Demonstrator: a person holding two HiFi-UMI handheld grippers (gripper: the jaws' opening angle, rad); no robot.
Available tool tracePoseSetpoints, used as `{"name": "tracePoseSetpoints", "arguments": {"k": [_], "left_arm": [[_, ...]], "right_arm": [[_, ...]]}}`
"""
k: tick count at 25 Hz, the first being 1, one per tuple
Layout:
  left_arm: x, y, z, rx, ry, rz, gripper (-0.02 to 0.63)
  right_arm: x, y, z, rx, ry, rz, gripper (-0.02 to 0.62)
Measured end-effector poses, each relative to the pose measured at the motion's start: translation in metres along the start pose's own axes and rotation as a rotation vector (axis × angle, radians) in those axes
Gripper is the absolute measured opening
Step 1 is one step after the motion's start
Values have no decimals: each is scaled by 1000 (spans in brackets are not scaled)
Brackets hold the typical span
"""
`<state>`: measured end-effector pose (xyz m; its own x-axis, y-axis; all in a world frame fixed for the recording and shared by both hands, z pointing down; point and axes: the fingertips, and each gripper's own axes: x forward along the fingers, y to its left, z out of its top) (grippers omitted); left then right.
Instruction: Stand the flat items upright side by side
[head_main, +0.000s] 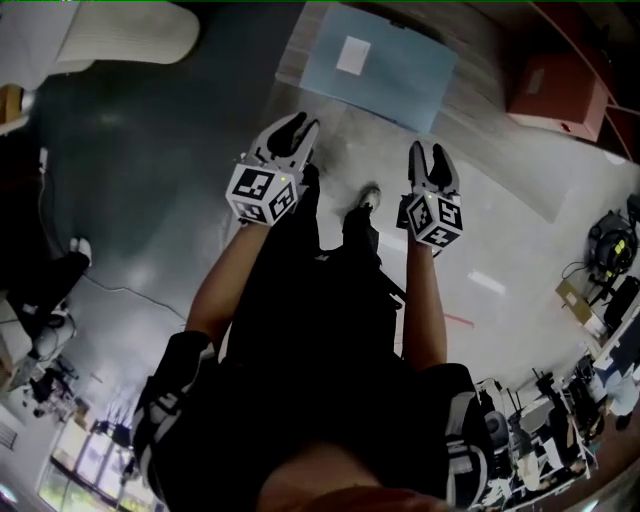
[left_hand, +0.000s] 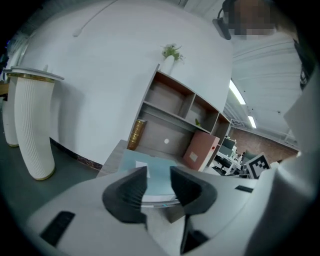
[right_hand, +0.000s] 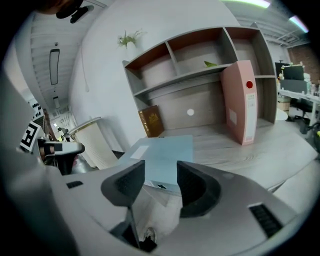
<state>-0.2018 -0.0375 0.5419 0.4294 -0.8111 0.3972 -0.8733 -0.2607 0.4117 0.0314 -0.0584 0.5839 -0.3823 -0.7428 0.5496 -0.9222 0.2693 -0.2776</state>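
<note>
Blue folder (head_main: 375, 65) is lying flat ahead, so left gripper (head_main: 297, 128) and right gripper (head_main: 430, 155) are pointing at it, jaws partway apart, gripping nothing.

Black clothes; grey left tool (head_main: 299, 126), right tool (head_main: 429, 152) (marker cubes)

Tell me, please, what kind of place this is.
Probably an office or lab workroom: an upright pink file binder stands by a brown wooden shelf unit, a flat light-blue folder lies on the pale wooden desk, and computer workstations stand nearby.
</note>
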Motion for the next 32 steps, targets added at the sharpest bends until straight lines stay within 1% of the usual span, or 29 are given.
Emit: {"name": "tracePoseSetpoints", "arguments": {"k": [1,2,5,7,10,14,16,18,21,26,29,32], "left_arm": [[9,7,-5,-1,18,-8,188],[17,15,-10,-6,36,-11,237],[38,41,-24,-24,87,-9,283],[51,57,-35,-42,119,2,302],[63,82,-43,-66,157,19,311],[73,102,-48,-104,186,2,318],[81,107,-56,-128,203,-19,319],[87,107,-61,-145,216,-50,319],[88,104,-63,-128,224,-89,322],[84,86,-63,-66,246,-132,322],[78,61,-64,-61,237,-149,322],[77,28,-70,-65,234,-184,322]], "right_arm": [[6,-3,-5,8,11,-1,226],[13,-7,-9,20,22,-3,241],[29,-15,-21,62,52,-17,292],[39,-23,-27,80,67,-22,304],[53,-21,-33,123,91,-9,314],[62,-19,-39,133,108,-32,323],[67,-22,-46,149,123,-33,324],[72,-21,-54,189,133,-6,324],[72,-20,-56,234,125,24,325],[59,-26,-52,192,109,11,324],[35,-37,-48,196,97,-1,324],[6,-58,-49,201,84,-32,324]]}}
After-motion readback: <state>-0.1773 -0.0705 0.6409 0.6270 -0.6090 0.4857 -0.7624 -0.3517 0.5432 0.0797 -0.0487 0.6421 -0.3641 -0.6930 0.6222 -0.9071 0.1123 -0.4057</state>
